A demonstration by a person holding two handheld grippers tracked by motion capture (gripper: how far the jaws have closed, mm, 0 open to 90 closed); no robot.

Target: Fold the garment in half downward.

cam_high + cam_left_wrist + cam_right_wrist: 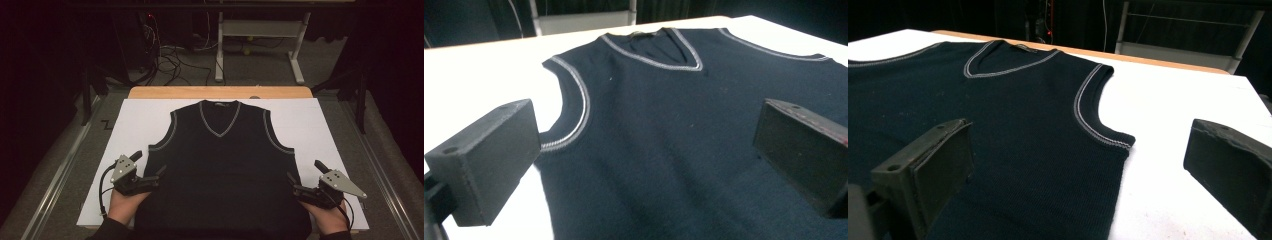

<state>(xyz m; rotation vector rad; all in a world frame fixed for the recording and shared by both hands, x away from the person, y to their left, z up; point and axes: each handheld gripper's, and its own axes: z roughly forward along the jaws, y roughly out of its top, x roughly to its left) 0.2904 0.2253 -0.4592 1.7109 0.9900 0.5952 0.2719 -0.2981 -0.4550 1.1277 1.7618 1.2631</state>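
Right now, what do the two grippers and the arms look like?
Both are black handheld units. The left gripper and right gripper each carry a grey three-cornered plate with small holes on top and trail a black cable. The jaws end in blocky matte black pads. Dark sleeves show at the wrists.

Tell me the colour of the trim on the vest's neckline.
Light grey trim on the dark navy knitted vest, clearest in the left gripper view.

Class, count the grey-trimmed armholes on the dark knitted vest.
2: one armhole on the dark knitted vest at the left, one armhole at the right.
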